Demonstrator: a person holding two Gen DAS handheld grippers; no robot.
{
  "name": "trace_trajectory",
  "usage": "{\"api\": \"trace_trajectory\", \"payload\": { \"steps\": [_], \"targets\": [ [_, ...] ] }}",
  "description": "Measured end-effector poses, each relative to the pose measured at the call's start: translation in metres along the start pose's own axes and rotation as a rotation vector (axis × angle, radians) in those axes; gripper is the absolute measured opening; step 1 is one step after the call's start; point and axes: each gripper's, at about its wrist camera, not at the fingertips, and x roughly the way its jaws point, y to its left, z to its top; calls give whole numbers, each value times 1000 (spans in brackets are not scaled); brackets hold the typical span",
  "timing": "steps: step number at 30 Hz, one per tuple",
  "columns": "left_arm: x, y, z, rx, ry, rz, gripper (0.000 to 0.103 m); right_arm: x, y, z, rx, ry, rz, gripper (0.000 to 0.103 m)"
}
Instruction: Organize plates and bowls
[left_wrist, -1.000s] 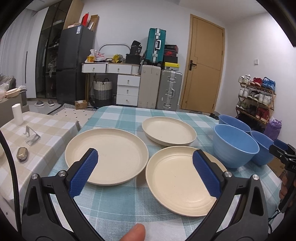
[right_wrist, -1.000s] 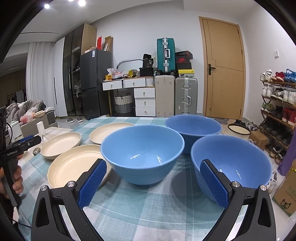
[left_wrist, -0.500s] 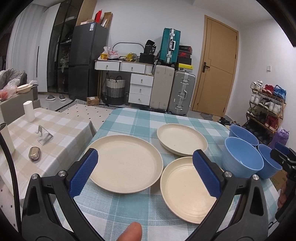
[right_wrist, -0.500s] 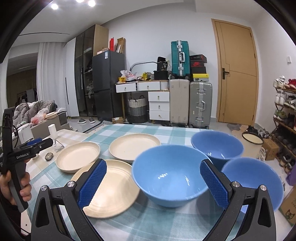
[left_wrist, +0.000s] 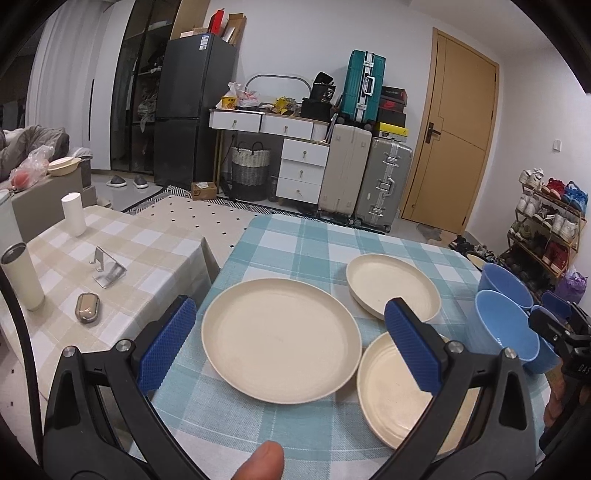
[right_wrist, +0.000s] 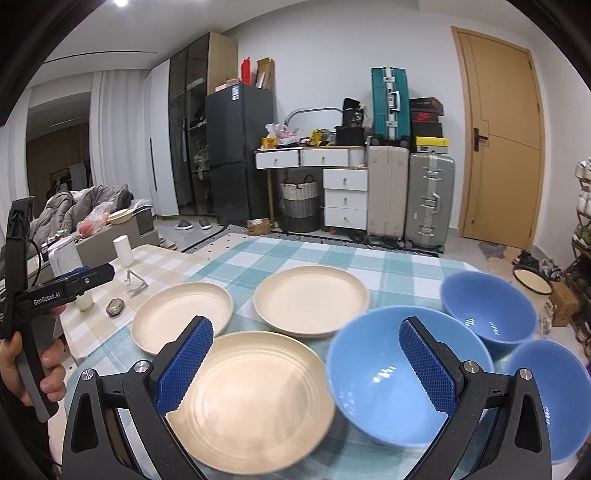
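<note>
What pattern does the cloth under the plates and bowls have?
The tablecloth has light blue and white checks, seen best in the left wrist view.

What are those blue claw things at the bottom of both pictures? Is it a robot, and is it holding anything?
No robot here: a person holds a grabber tool in each hand, and each tool has a small camera looking along its two blue fingers. One picture comes from the left gripper, the other from the right gripper. In the right picture you can see the person's hand holding the left tool. Both grabbers are open and hold nothing. On the checked tablecloth lie three cream plates: a big one, a ridged one and a farther one. Beside them stand three blue bowls.
</note>
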Motion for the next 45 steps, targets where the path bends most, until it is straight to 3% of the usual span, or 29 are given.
{"api": "trace_trajectory", "payload": {
  "steps": [6, 14, 24, 45],
  "targets": [
    [18, 10, 8, -13, 33, 20, 102, 27, 17, 13, -24, 24, -12, 103],
    [44, 23, 15, 8, 62, 76, 102, 54, 35, 26, -30, 41, 69, 103],
    [75, 31, 21, 48, 94, 78, 102, 100, 66, 36, -89, 98, 108, 103],
    [144, 78, -21, -8, 271, 94, 98, 187, 95, 20, -102, 294, 129, 99]
  ]
}}
